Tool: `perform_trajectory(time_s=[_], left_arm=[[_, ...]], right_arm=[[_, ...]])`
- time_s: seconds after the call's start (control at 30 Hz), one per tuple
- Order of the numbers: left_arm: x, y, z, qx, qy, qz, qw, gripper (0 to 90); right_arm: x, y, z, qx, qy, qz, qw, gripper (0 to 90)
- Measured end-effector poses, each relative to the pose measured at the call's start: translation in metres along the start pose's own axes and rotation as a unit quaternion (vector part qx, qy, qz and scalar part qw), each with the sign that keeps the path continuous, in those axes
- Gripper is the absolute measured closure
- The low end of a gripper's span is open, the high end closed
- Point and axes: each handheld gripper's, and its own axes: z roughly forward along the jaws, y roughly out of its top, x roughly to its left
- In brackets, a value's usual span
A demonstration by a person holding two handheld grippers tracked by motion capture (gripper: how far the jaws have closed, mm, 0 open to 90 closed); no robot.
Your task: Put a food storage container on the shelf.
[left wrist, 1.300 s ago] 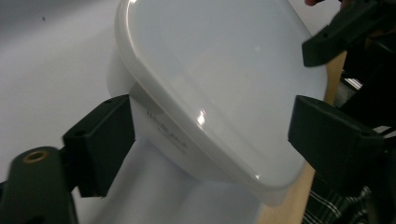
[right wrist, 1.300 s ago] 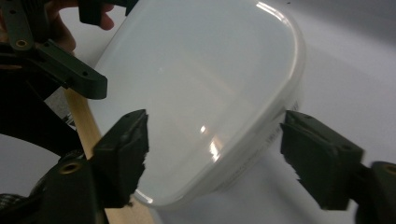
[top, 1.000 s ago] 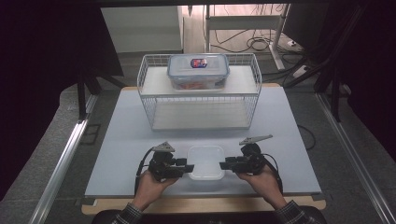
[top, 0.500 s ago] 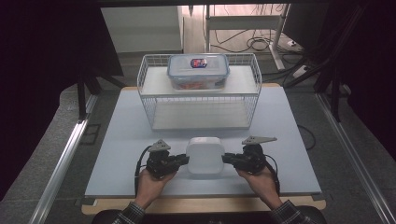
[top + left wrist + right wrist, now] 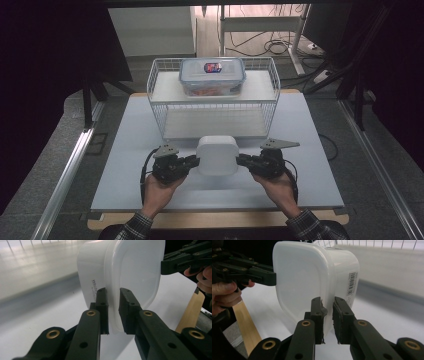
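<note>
Fingers of left gripper (image 5: 192, 161) clamped on left rim of white plastic container (image 5: 217, 155); fingers of right gripper (image 5: 243, 160) clamped on right rim (both sets were closing within the last second, rim edge between the pads in each gripper view). Container held lifted off worktop (image 5: 125, 165), tipped on edge with its opening towards the person and its base towards wire rack (image 5: 270, 107). Positioned at near centre of worktop, just in front of rack's lower opening. Lower tier of rack open across its width. Upper tier carrying lidded food box (image 5: 212, 75), roughly centred. Bare worktop surface to left and right of both hands, out to side edges. Wooden strip (image 5: 215, 218) along near worktop edge, under the forearms. Cables trailing beside each hand.
</note>
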Motion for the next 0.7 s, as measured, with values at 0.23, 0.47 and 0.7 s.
perform_trajectory(time_s=[0.23,0.47,0.7], left_arm=[[0.001,0.021,-0.013,-0.02,0.011,0.017,0.9996,78.9],[0.001,0.046,-0.024,-0.041,0.023,0.035,0.9983,78.9],[0.0,0.072,-0.035,-0.06,0.032,0.05,0.9964,78.8]], right_arm=[[0.008,0.023,-0.004,-0.026,-0.008,-0.03,0.9992,78.7],[0.014,0.05,-0.011,-0.048,-0.015,-0.058,0.997,78.7],[0.016,0.076,-0.017,-0.07,-0.018,-0.07,0.995,78.5]])
